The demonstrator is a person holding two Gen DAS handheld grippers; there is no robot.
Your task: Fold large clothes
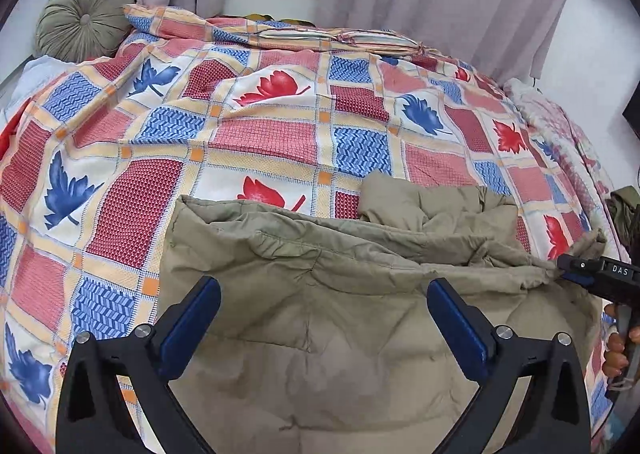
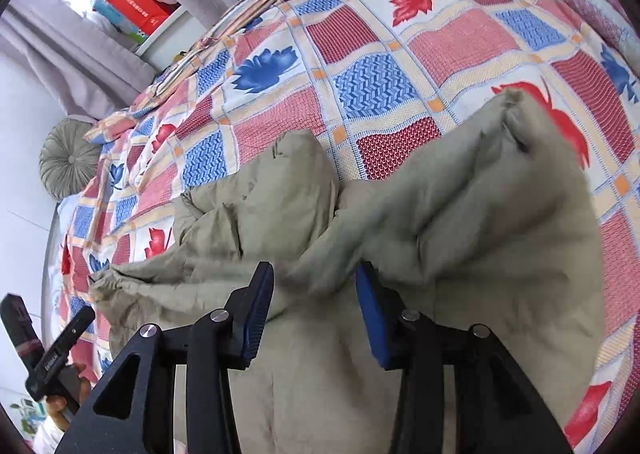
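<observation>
Patchwork leaf-print bedspread (image 1: 280, 133); puffy quilted khaki coat (image 1: 340, 314), crumpled.

The padded jacket (image 1: 360, 334) is matt khaki cloth, puffy and creased, with stitched seams. Under it the bedspread (image 1: 256, 133) is woven printed cloth, with a velvety pleated cushion (image 1: 82, 15) at 10 o'clock. The left gripper (image 1: 324, 318) is matt black plastic with blue rubbery pads (image 1: 192, 318) and shiny metal pins.
</observation>
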